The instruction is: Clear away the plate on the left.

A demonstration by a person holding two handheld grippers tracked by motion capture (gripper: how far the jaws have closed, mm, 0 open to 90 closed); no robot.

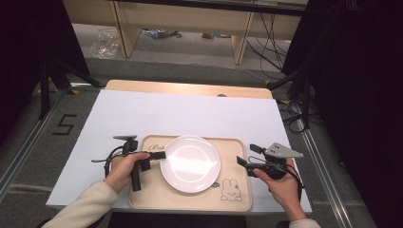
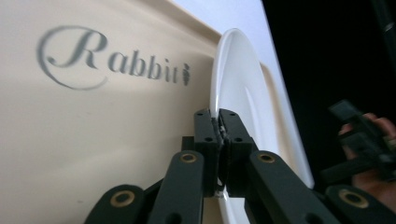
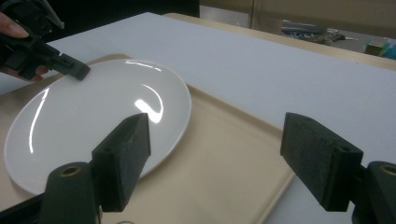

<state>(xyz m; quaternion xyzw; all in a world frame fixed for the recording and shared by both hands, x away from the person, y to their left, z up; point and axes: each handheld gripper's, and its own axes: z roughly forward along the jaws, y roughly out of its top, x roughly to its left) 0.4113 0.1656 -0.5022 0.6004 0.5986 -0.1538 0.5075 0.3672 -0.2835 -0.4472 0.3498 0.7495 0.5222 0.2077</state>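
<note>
Here, plate: a white round plate (image 1: 190, 163) lies on the beige tray, a little left of the tray's middle; the printed word "Rabbit" (image 2: 114, 58) sits just beside its far-left rim.
Tray: the beige tray (image 1: 235, 147) rests on a white sheet (image 1: 190, 114) at the near edge of the bench (image 1: 190, 88); a rabbit drawing (image 1: 231, 190) marks the tray corner near and right of the plate.
Left gripper: the left gripper (image 1: 159, 155) is at the plate's left rim; in the left gripper view its fingers (image 2: 205, 135) are clamped tight on that rim, one above the plate's edge and one below.
Right gripper: the right gripper (image 1: 243, 162) hangs over the tray's right edge, right of the plate and apart from it; in the right gripper view its fingers (image 3: 123, 154) stand wide apart with nothing between them.
Hands: the left hand (image 1: 124, 167) lies over the tray's left edge beside the plate; the right hand (image 1: 280, 178) is well right of the plate, off the tray.
</note>
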